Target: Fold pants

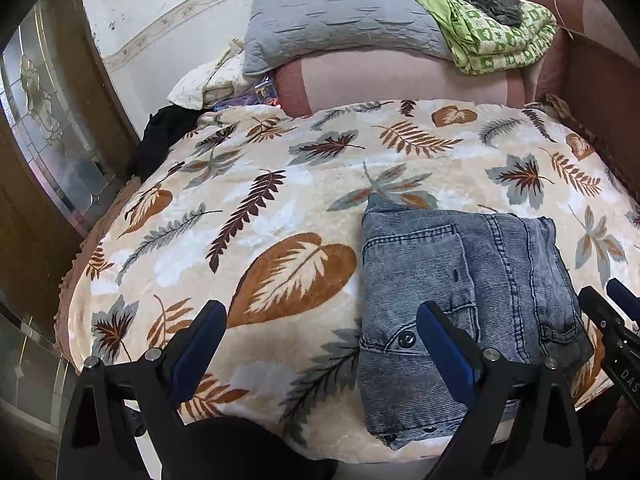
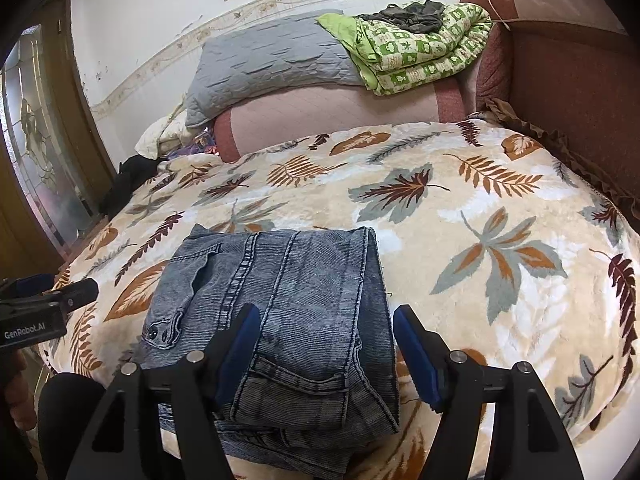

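Folded pants (image 2: 280, 320) lie beneath the spread, empty right gripper (image 2: 326, 340); left gripper (image 1: 320, 336) likewise spread.

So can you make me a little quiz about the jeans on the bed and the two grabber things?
1. True or false: the jeans lie folded on the leaf blanket.
2. What lies on top of the green quilt? A) dark clothing B) a book C) a shoe
3. Is the right gripper squeezing the jeans, or are its jaws apart?

Key:
1. True.
2. A, the dark clothing.
3. Apart; it squeezes nothing. The left gripper is open too.
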Demonstrator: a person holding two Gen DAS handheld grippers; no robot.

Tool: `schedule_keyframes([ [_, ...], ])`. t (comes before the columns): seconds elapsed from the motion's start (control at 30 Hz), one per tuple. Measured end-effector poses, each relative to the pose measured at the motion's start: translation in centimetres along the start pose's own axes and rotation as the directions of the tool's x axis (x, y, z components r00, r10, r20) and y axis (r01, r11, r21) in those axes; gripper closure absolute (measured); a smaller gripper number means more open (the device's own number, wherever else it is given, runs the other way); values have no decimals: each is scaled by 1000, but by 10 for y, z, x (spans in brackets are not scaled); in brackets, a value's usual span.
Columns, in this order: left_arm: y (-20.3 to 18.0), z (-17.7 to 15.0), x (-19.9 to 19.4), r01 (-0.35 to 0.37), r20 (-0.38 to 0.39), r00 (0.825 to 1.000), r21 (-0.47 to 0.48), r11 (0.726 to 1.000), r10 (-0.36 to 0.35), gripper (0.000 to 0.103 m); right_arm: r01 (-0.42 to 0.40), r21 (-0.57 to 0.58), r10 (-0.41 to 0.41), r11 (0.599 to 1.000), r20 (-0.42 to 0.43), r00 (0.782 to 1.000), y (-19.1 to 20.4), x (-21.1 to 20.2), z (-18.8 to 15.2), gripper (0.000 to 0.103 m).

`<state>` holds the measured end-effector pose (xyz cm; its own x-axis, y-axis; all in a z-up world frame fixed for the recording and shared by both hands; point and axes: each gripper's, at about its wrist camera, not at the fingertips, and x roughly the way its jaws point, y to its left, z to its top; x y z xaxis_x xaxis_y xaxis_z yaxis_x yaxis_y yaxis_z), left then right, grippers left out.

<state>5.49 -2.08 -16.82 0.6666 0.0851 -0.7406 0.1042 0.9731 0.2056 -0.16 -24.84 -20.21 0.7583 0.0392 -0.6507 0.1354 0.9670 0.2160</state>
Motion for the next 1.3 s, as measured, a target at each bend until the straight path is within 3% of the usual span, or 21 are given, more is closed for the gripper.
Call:
schedule_keyframes([
  [0.47, 14, -1, 13, -20, -24, 1000, -44, 999, 19, 7, 10, -16, -11, 1000, -14, 1000, 3, 5, -1, 30],
  [1.17, 13, -12, 18, -38, -64, 997, -29, 999, 36, 7, 33, 14, -32, 999, -15, 999, -7, 4, 0, 30],
  [1.3, 13, -18, 22, -29, -81, 996, -31, 999, 26, 7, 39, -35, -40, 999, -19, 999, 5, 7, -2, 30],
])
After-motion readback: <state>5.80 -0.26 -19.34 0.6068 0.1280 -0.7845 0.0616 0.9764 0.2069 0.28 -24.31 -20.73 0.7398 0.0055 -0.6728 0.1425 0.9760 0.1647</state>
